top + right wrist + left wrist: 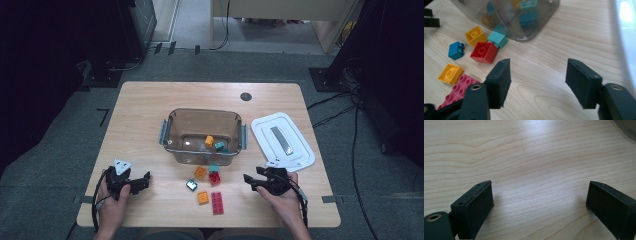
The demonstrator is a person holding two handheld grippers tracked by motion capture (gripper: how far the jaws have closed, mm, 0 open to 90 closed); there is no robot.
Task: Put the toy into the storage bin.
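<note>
red brick (pixel 484 52) abuts teal brick (pixel 498 39) beside clear bin (pixel 202 136)

From my high view the table (pixel 150 107) sat lit from above while the frame's left and right edges fell near black. Glare washed the white lid (pixel 282 140) and the upper middle of my left gripper view. Near jaws looked soft.

Bare table (pixel 150 115) left of bin (pixel 202 135)
</note>
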